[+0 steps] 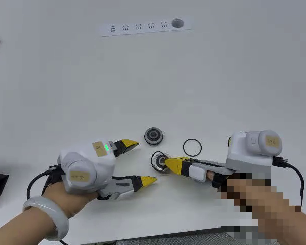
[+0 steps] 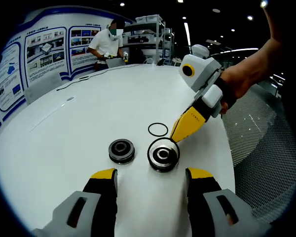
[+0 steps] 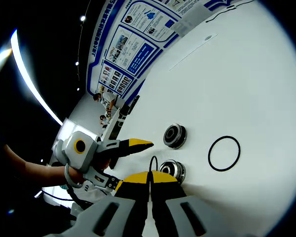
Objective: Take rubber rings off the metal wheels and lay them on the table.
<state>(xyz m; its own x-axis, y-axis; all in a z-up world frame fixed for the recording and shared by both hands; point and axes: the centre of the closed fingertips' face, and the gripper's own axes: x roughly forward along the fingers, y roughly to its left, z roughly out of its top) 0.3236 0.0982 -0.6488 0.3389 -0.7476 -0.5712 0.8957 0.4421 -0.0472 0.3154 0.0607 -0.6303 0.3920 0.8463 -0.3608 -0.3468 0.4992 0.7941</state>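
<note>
The right gripper (image 1: 169, 164) is clamped on the rubber ring (image 2: 148, 153) of the near wheel (image 1: 159, 161). The left gripper (image 1: 138, 162) is held wide open just left. 1 loose ring (image 1: 192, 147) lies right of the far wheel (image 1: 153, 136); open table (image 1: 143, 76) is seen beyond.

Open table (image 1: 66, 92) around wheels (image 1: 153, 136); power strip (image 1: 143, 25) well back.

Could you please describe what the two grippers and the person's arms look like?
The left gripper and right gripper each have a rounded white housing with tan labels, black jaws tipped in yellow, and black cables trailing behind. The left one shows a green light. A white bangle circles the left wrist.
</note>
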